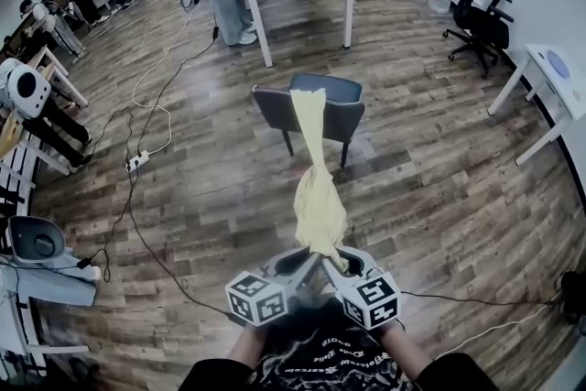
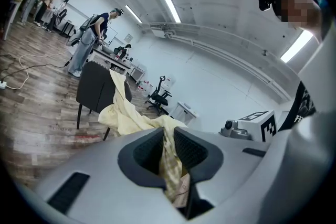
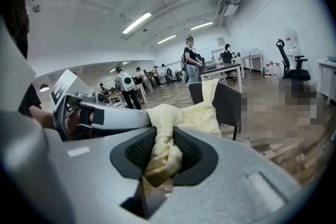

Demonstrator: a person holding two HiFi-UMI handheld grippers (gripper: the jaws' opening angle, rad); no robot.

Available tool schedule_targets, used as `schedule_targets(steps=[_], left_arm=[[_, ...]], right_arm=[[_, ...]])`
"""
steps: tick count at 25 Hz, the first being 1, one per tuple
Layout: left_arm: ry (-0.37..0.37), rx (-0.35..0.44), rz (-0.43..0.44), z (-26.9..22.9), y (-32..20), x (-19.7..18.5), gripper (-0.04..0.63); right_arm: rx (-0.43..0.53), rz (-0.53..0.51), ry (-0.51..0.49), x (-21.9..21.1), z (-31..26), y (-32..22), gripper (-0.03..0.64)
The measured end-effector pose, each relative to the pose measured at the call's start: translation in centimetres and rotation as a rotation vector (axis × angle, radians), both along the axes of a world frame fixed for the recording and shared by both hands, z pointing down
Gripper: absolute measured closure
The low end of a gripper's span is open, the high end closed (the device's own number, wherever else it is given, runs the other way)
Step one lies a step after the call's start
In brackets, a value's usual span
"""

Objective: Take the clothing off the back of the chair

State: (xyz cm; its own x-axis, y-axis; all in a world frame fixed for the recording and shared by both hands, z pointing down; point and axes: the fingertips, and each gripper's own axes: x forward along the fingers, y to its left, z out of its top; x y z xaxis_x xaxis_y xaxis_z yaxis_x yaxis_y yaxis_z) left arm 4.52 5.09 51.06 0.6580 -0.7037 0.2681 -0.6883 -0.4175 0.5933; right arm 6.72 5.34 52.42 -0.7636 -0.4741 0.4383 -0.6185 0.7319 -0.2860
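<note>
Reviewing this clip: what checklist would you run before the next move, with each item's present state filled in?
1. Left tongs clamped on the pale yellow cloth garment: ok.
2. Right tongs clamped on it: ok.
3. Garment off the dark grey upholstered chair: not ok, its far end lies over the chair's back.
4. Chair upright on its legs: ok.
5. Cloth free of snags on the chair: cannot tell.

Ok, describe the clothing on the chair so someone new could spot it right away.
Mid-room on the wood floor stands a dark grey chair. A pale yellow garment drapes over its back and stretches to the left gripper and right gripper, both clamped on its near end. It is the only cloth strung between chair and grippers.
</note>
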Motion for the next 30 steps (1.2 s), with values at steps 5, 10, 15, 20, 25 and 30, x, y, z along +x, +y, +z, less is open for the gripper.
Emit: schedule_targets(steps=[5, 10, 15, 20, 25, 30], left_arm=[[0.002, -0.011, 0.041, 0.5, 1.7, -0.6, 0.534], [0.026, 0.000, 0.049, 0.1, 4.1, -2.1, 0.535], [0.011, 0.021, 0.065, -0.4, 7.1, -4.4, 0.534], [0.025, 0.008, 0.062, 0.1, 9.9, -6.3, 0.534], [0.040, 0.014, 0.077, -0.3, 11.9, -7.4, 0.534], [0.045, 0.004, 0.099, 0.2, 14.6, -8.1, 0.534]], right_arm=[[-0.041, 0.021, -0.004, -0.6, 0.5, 1.8, 0.537], [-0.013, 0.044, 0.019, -2.1, 0.1, 4.2, 0.537], [-0.061, 0.037, -0.001, -4.5, -0.3, 7.4, 0.537], [-0.032, 0.035, 0.036, -6.3, 0.1, 10.3, 0.537], [-0.019, 0.052, 0.039, -7.5, -0.3, 12.3, 0.537], [-0.040, 0.067, 0.040, -8.2, 0.2, 15.0, 0.537]])
